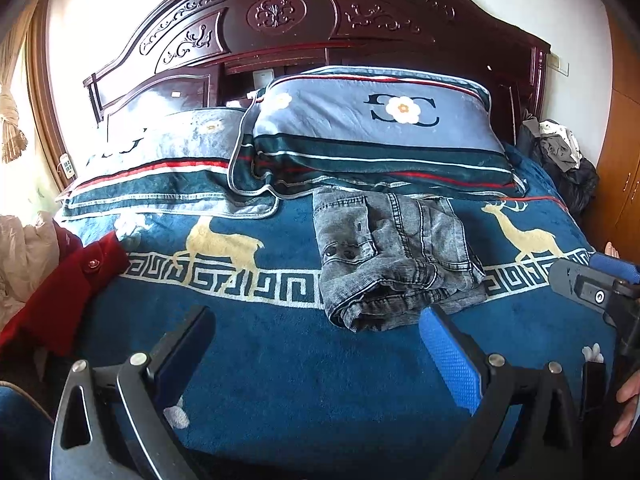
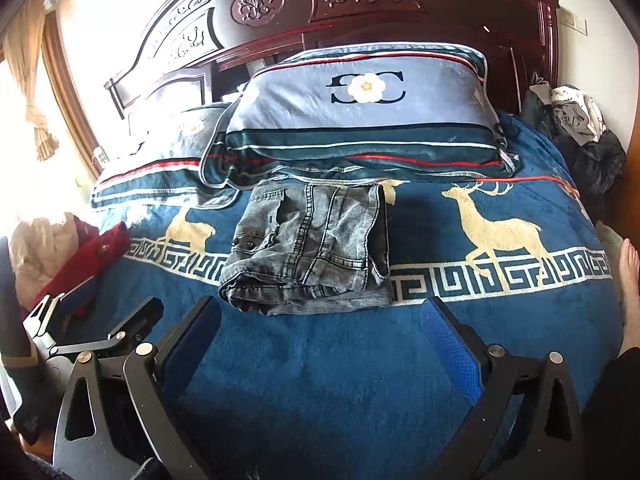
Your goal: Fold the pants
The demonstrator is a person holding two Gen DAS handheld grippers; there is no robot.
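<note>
Grey washed jeans [image 1: 394, 258] lie folded into a compact bundle on the blue deer-pattern blanket [image 1: 280, 360], just in front of the pillows; they also show in the right wrist view [image 2: 310, 246]. My left gripper [image 1: 316, 340] is open and empty, a little short of the bundle's near edge. My right gripper [image 2: 320, 332] is open and empty, also just short of the bundle. The right gripper shows at the right edge of the left wrist view [image 1: 596, 288]; the left gripper shows at the left of the right wrist view [image 2: 100, 328].
Two blue striped pillows [image 1: 372, 136] lean against the carved dark headboard [image 1: 304, 20]. A red garment [image 1: 64, 292] lies at the bed's left edge. A heap of dark clothes [image 1: 560, 160] sits at the back right. A bare foot [image 2: 630, 280] rests at the right.
</note>
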